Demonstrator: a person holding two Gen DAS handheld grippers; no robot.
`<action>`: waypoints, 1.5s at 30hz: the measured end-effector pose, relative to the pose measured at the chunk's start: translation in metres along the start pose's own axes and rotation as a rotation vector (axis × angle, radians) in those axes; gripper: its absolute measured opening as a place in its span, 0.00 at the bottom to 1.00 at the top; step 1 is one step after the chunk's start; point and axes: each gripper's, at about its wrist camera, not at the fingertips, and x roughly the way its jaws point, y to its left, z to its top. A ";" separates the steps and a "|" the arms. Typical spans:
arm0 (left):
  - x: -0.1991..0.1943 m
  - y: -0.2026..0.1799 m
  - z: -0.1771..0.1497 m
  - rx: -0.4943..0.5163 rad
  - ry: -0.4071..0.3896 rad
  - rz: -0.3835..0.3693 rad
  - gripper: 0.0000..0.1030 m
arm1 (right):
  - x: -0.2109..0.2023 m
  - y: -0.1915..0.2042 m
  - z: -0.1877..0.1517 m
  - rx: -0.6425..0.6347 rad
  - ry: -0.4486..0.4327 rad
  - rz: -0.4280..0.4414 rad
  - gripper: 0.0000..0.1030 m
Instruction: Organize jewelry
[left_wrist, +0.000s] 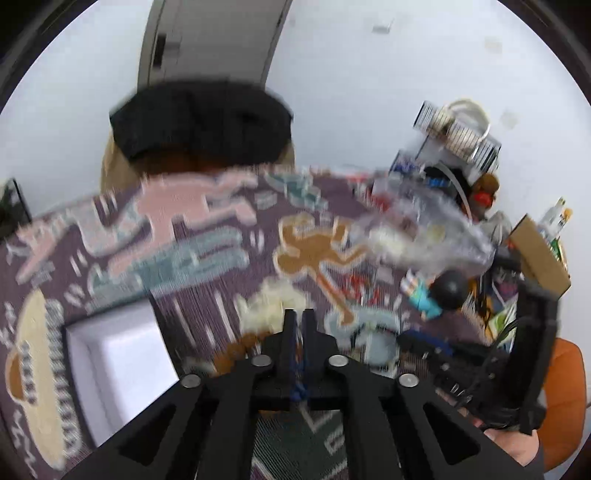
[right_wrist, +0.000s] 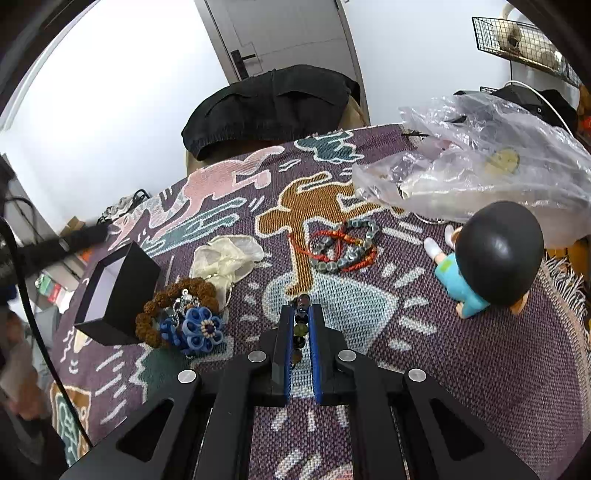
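grippers pinching jewelry over patterned cloth

right gripper is clamping a dark beaded strand between its blue pads. left gripper is squeezing nearly together on a blue cord. black box is sitting open beside a blue flower piece.

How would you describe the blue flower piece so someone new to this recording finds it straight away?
In the right wrist view, find the open black box at the left of the patterned cloth. Just right of it a brown bead bracelet lies in a ring, and the blue flower sits at its lower right edge. It is the only blue, petalled piece, with a ring of pale beads at its centre.
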 end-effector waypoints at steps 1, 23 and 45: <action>0.005 -0.001 -0.005 -0.006 0.021 -0.006 0.14 | 0.000 -0.001 -0.001 0.003 0.003 0.001 0.09; 0.066 -0.034 -0.051 0.187 0.100 0.164 0.29 | -0.021 -0.033 -0.022 0.054 0.006 -0.019 0.09; -0.037 -0.021 -0.003 0.111 -0.126 0.073 0.09 | -0.002 -0.019 -0.028 -0.029 0.057 -0.054 0.09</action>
